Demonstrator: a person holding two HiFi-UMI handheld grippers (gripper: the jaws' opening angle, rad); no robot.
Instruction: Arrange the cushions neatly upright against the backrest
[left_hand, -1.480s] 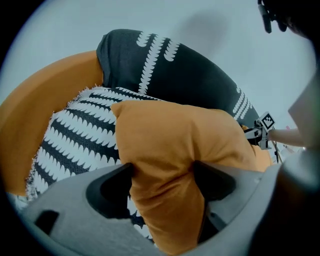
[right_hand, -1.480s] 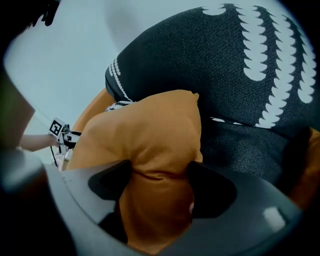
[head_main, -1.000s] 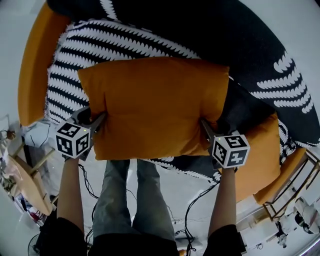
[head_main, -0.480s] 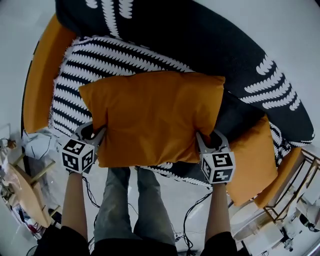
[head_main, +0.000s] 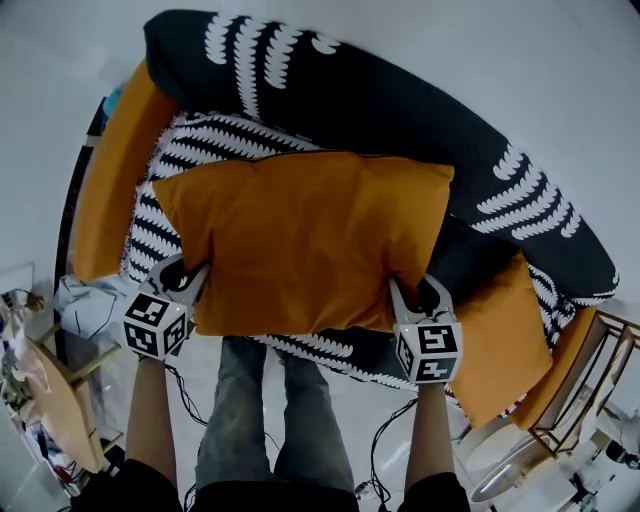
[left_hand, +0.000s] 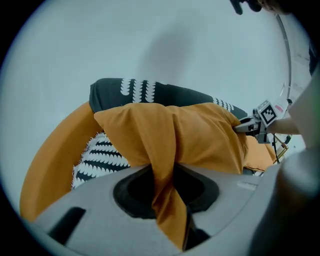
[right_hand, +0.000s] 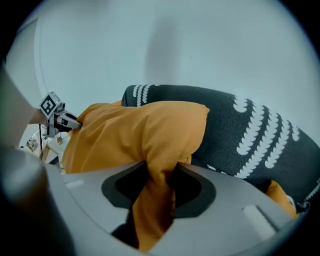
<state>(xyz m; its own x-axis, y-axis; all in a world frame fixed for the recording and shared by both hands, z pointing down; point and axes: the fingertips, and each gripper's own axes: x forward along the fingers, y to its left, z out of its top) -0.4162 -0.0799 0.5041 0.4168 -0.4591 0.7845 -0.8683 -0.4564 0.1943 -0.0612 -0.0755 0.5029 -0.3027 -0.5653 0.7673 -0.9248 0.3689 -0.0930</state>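
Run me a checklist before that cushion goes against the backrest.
1. Left gripper hold: ok, jaws closing on a pinched corner of the orange cushion.
2. Right gripper hold: ok, the opposite corner's fabric is pinched between its jaws.
3. Cushion upright against backrest: not ok, broad face turned up toward the head view.
4. Backrest above the cushion bare: ok.
5. Cushion clear of the striped seat: cannot tell.
6. Second orange cushion upright: not ok, seems to lie flat at the right.

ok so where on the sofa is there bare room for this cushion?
Bare: striped seat strip between orange armrest and held cushion, below the black backrest. Crowded: right end, where a second orange cushion lies. Seat under the held cushion is hidden.
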